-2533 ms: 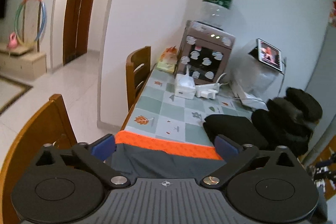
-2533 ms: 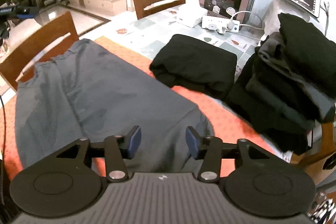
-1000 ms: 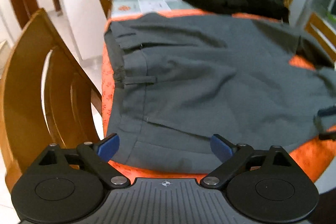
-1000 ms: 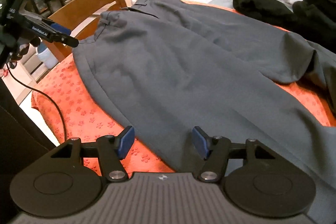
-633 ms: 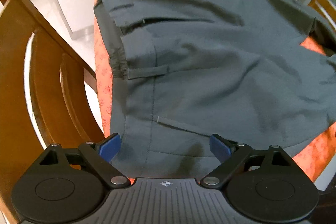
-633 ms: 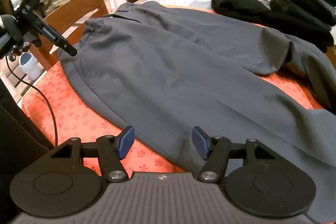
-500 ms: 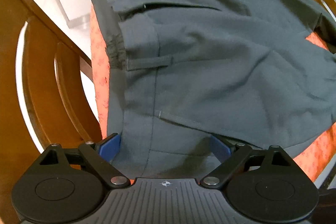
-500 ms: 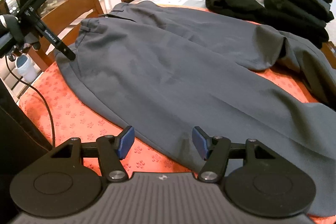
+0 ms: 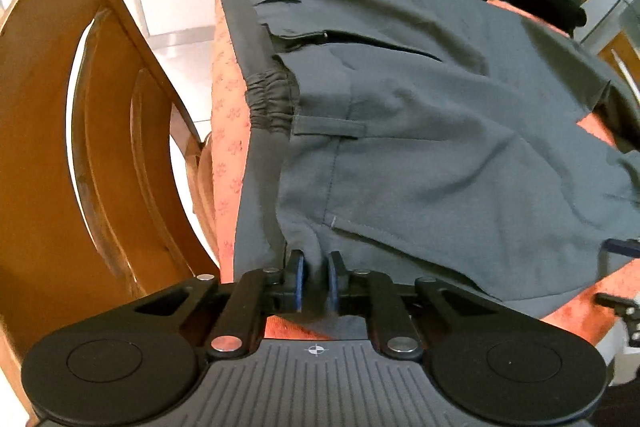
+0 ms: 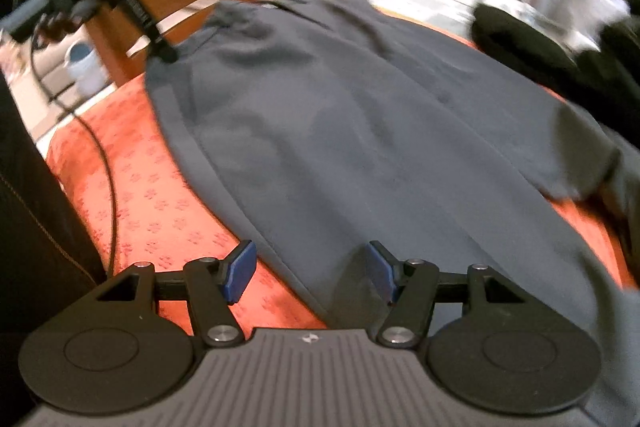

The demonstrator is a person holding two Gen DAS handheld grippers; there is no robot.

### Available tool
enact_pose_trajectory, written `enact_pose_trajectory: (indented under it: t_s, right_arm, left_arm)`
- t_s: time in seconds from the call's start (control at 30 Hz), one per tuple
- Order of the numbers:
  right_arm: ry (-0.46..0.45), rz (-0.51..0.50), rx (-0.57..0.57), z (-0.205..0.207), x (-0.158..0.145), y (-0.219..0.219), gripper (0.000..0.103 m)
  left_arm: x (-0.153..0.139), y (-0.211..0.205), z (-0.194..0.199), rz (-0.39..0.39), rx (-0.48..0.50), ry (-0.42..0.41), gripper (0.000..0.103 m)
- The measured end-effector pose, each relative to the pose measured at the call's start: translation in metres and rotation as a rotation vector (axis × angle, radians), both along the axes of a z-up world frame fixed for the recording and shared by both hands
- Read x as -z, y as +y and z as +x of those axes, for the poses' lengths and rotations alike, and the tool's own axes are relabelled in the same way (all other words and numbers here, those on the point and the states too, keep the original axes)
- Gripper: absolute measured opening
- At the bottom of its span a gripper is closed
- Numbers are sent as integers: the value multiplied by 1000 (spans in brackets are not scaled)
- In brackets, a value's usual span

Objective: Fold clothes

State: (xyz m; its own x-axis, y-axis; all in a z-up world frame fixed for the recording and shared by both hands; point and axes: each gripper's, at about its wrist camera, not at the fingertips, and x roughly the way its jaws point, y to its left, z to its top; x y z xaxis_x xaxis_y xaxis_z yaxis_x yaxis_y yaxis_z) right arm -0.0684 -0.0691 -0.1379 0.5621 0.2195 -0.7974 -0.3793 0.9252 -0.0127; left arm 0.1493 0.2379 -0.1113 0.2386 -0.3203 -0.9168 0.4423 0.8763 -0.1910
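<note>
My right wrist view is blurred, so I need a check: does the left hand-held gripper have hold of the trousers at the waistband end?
Observer: Yes. The left hand-held gripper is closing its jaws, and a bunch of the grey trousers at the near waistband corner is pinched between the blue pads.
Operator: Is the waistband lying flat?
Observer: Only partly. The elastic section is gathered, and a belt loop lies flat beside it.
Operator: Is the waistband fully on the table?
Observer: No. Its outer strip droops over the edge of the orange tablecloth.
</note>
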Motion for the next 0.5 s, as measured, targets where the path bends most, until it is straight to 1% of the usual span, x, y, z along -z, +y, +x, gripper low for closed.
enact_pose_trajectory:
  t_s: [0.03, 0.07, 0.13, 0.2, 0.27, 0.3, 0.33, 0.4, 0.43, 0.47, 0.5]
  right_arm:
    - [-6, -5, -28, 3, 0, 6, 63]
    - [-12, -9, -56, 7, 0, 12, 60]
    - [-12, -10, -102, 13, 1, 23, 58]
    - [-6, -16, -136, 18, 4, 31, 54]
    - [1, -29, -166, 23, 7, 39, 50]
    - [9, -43, -173, 25, 10, 42, 49]
    - [17, -56, -181, 27, 13, 45, 48]
    - [17, -65, -194, 28, 15, 47, 47]
    - [13, -64, -199, 28, 16, 48, 45]
    - [10, -62, -203, 28, 17, 49, 38]
    - [15, -60, -204, 28, 17, 49, 34]
  left_arm:
    - [1, 2, -2, -13, -8, 5, 20]
    - [3, 4, -3, -18, -14, 7, 21]
    - [7, 3, -4, -16, -11, 3, 27]
    - [9, 2, -6, -27, -20, 7, 30]
    - [11, 0, -9, -21, -14, -6, 27]
    - [9, -1, -12, -10, -3, -28, 17]
    - [7, -2, -13, -2, 7, -48, 12]
    - [-1, 1, -16, -23, 10, -82, 9]
    - [-8, 4, -18, -35, 4, -103, 9]
    - [-14, 7, -19, -46, -1, -118, 9]
    - [-21, 10, -20, -59, -8, -125, 9]
